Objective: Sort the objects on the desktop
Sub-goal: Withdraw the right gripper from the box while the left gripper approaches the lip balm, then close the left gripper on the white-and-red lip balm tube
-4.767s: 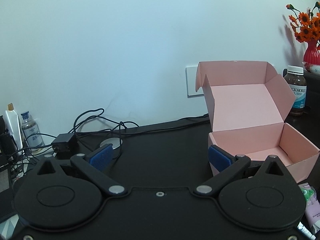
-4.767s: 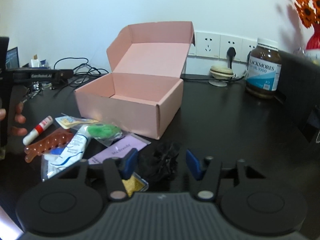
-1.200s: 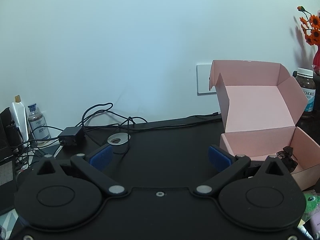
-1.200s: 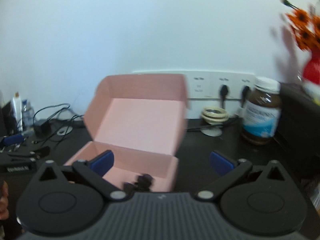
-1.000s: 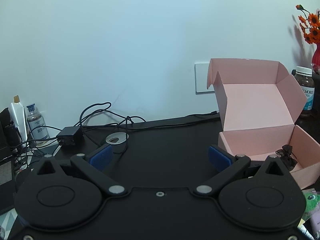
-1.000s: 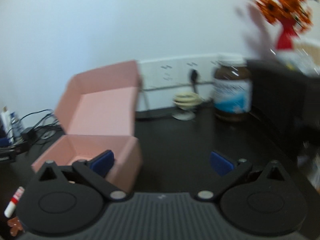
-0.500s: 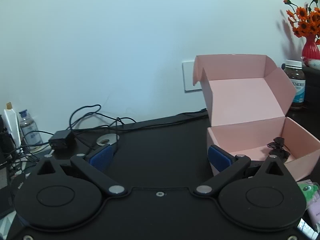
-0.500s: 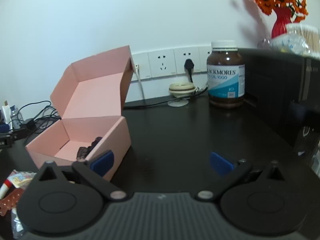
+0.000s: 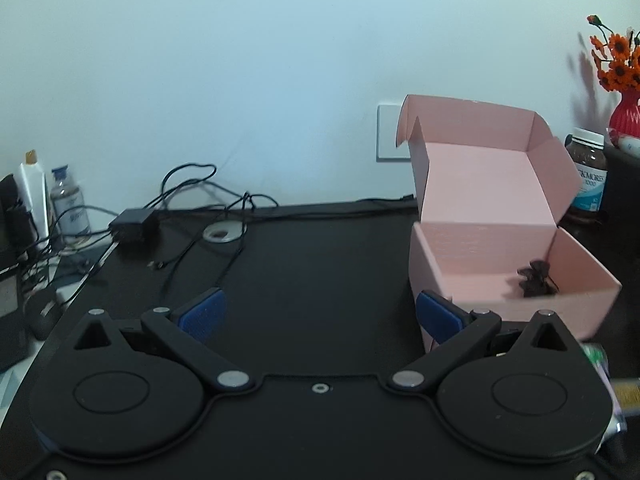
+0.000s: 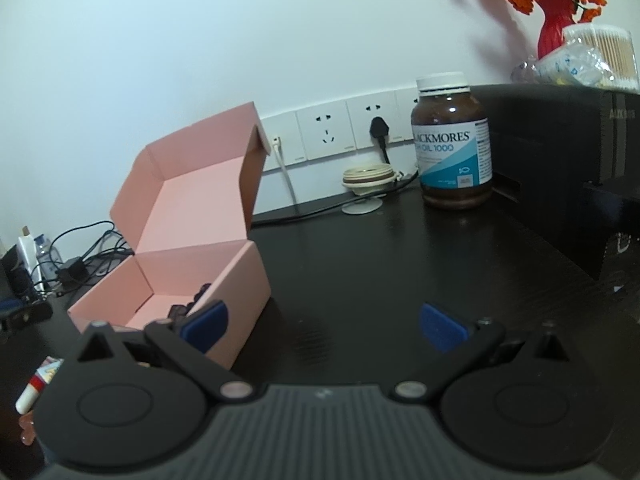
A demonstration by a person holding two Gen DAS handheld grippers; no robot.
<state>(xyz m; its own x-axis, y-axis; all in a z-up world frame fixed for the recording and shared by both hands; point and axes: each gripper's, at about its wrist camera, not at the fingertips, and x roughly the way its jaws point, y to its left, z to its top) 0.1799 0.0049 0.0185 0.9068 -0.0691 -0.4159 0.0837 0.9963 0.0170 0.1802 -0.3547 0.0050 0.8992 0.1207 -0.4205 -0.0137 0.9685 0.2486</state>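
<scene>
1. Your left gripper (image 9: 318, 312) fingers are spread wide, empty, above the black counter (image 9: 312, 256).
2. Your right gripper (image 10: 324, 326) fingers are released too.
3. The black hair tie (image 9: 536, 278) lies inside the open pink box (image 9: 496, 248).
4. A brown supplement bottle (image 10: 454, 144) stands well behind.

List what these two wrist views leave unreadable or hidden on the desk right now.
- Black item in the pink box: left view too small to identify; right view, box wall hides most.
- Loose items beside the box: right view, gripper body and frame edge cut them off; left view, blurred at the right edge.
- Brown bottle label: first letter curves out of sight.
</scene>
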